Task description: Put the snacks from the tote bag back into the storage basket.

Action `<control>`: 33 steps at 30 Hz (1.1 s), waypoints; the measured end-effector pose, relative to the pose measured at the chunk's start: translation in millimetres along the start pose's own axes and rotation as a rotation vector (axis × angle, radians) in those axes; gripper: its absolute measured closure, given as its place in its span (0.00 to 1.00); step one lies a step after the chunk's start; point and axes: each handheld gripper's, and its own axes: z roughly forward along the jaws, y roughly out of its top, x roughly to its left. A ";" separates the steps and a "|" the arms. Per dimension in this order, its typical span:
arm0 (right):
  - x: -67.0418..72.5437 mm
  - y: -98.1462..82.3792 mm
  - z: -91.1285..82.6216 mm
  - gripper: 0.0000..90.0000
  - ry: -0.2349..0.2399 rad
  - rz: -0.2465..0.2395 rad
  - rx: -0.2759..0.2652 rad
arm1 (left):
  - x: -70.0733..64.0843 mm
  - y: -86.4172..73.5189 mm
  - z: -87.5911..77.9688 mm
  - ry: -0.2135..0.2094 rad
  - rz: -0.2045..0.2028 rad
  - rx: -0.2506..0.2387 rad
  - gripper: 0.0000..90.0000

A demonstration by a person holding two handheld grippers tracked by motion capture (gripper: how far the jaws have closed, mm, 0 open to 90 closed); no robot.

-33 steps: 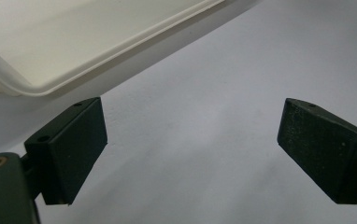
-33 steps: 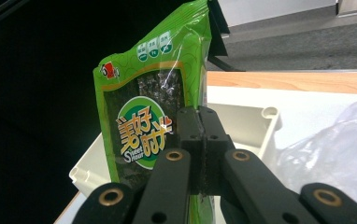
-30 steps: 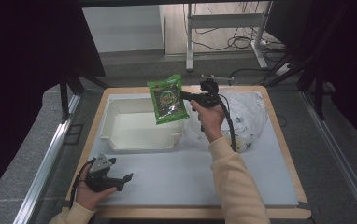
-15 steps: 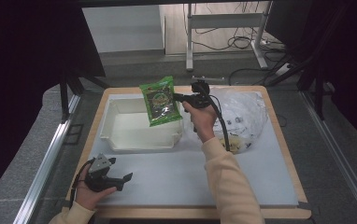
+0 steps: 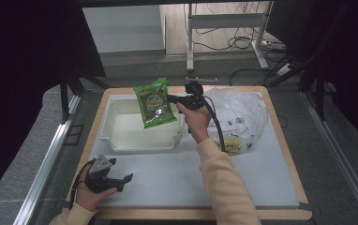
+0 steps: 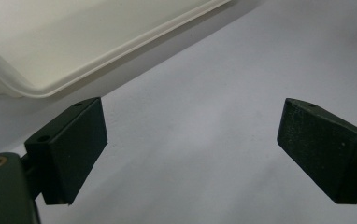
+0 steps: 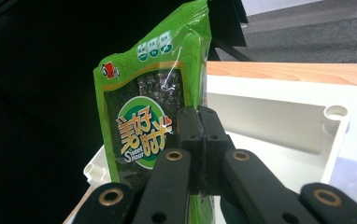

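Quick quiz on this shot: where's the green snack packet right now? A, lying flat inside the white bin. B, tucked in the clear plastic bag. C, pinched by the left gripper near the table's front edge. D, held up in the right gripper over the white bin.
D: the right gripper has its jaws shut on the green snack packet, holding it up above the white bin.
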 end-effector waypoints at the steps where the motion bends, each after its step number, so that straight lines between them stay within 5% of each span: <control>1: 0.6 -0.2 0.9 1.00 0.001 0.001 0.001 | 0.0 0.0 -0.1 0.000 0.000 0.000 0.10; 33: 16.3 -7.9 30.6 1.00 0.031 0.006 0.035 | 0.4 -0.1 -0.4 -0.001 0.000 -0.005 0.10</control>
